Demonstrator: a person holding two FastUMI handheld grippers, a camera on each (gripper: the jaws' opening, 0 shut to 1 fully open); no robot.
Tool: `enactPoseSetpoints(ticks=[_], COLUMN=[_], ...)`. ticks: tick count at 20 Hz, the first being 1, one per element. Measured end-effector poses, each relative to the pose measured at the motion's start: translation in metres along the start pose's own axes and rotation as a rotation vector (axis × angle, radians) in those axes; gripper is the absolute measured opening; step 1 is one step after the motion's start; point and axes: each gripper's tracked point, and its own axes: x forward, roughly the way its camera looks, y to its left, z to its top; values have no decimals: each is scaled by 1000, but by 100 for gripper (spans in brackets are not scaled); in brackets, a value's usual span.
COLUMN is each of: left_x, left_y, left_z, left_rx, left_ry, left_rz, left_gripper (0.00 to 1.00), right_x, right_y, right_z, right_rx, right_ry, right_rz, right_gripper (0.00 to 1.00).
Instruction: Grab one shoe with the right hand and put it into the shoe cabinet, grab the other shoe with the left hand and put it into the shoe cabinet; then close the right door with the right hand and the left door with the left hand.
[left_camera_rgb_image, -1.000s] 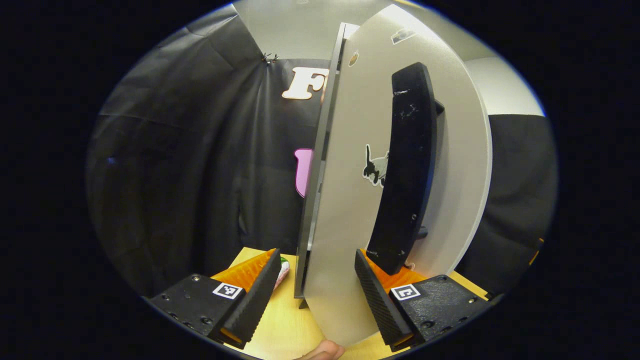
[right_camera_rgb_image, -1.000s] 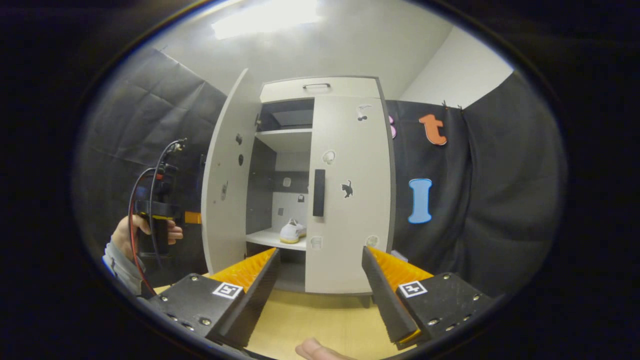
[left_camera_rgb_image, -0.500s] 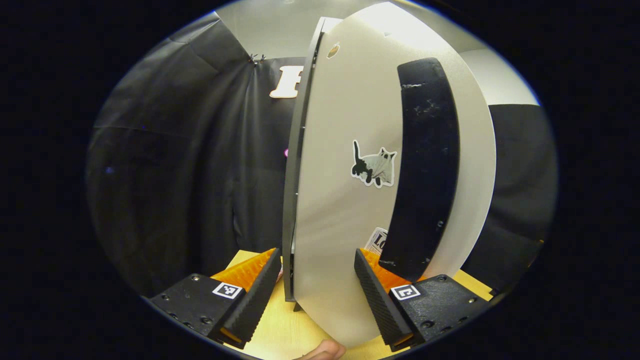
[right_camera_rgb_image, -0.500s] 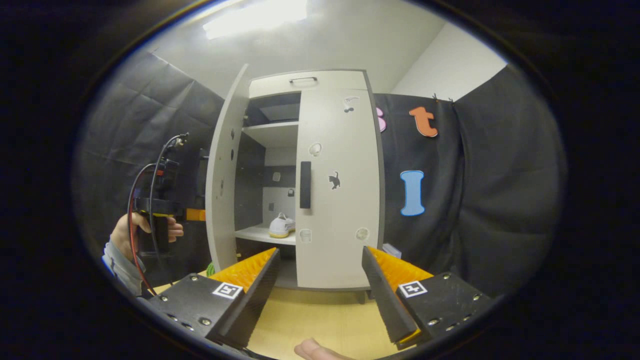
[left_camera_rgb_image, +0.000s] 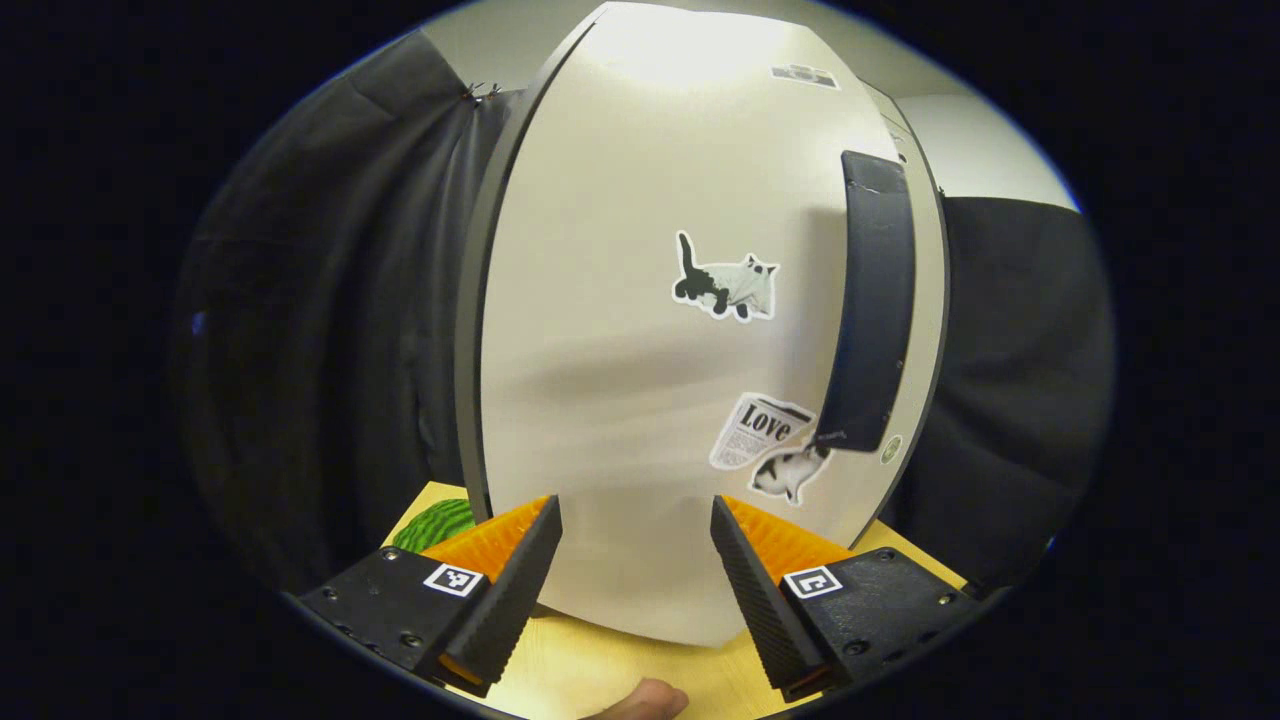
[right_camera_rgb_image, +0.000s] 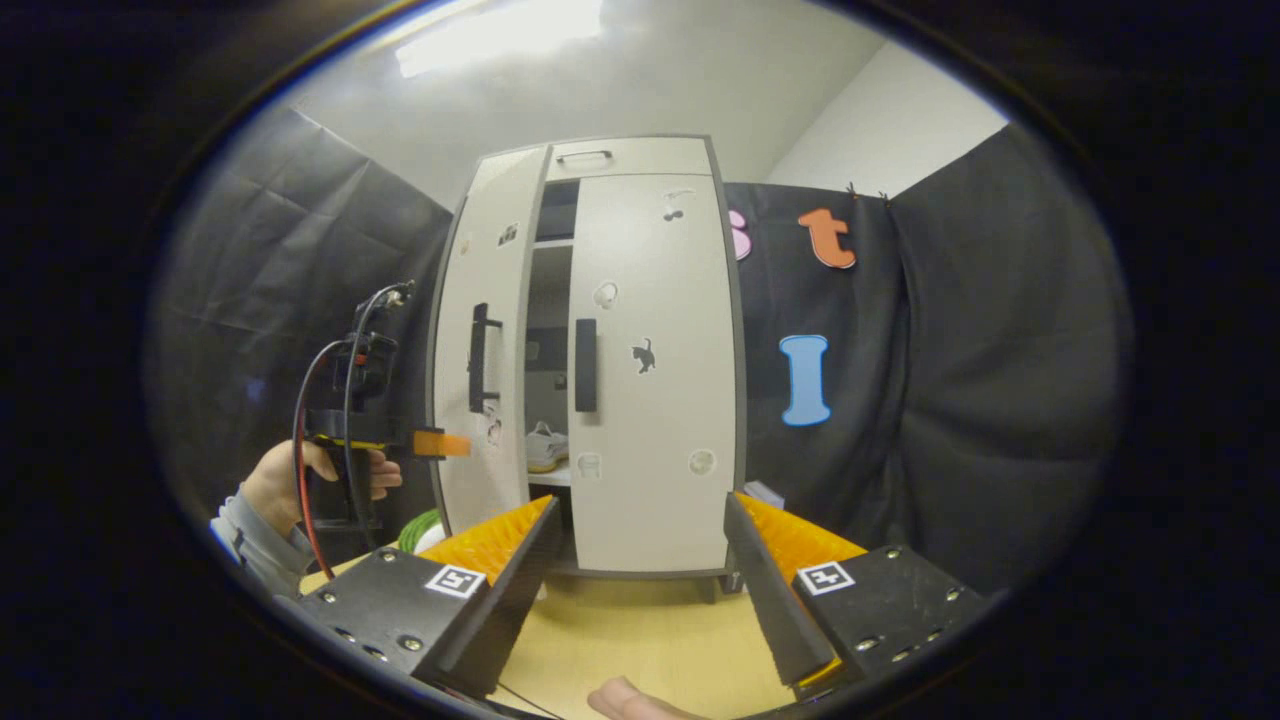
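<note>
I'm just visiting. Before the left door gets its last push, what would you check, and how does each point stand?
1. Right door closed: ok.
2. Left door closed: not ok, a gap remains.
3. Shoe on the shelf, behind the doors: ok; second shoe: cannot tell.
4. Left gripper open, facing the door panel: ok; touching it: cannot tell.
5. Right gripper open, back from the cabinet: ok.

You can see just the toe end of one shoe (right_camera_rgb_image: 545, 447) through the gap between the left door (right_camera_rgb_image: 482, 350) and the right door (right_camera_rgb_image: 650, 370); the rest sits behind them. The other shoe is hidden. Whether your left gripper (right_camera_rgb_image: 442, 443) touches the left door can't be told. The green thing (left_camera_rgb_image: 437, 521) is mostly covered by the door.
</note>
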Motion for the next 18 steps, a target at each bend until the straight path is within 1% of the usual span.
enactPoseSetpoints(ticks=[3,4,5,6,7,8,9,11,15,18], left_x=[-5,-8,-12,-18,-24,-32,-39,-58,-103,-138], left_y=[-3,-4,-3,0,2,3,3,6,5,8], left_z=[3,7,10,9,10,13,17,22,35,40], left_rx=[14,20,27,32,36,40,46,62,91,118], left_ry=[-6,-11,-14,-15,-21,-32,-46,-67,-117,-146], left_rz=[-5,-2,6,19,27,29,30,50,66,102], left_gripper=[94,89,90,95,90,95,95,96,97,97], right_x=[0,1,1,1,1,1,-1,-3,-9,-12], right_y=[-3,-4,-6,-7,-9,-9,-8,-8,-8,-5], right_z=[-1,-1,0,1,1,2,3,5,12,19], right_rx=[3,5,7,9,12,15,17,14,10,8], right_ry=[3,4,4,3,3,2,1,-1,-12,-21], right_rz=[-14,-17,-22,-28,-33,-36,-37,-42,-58,-66], right_gripper=[97,97,97,98,98,98,97,98,98,97])
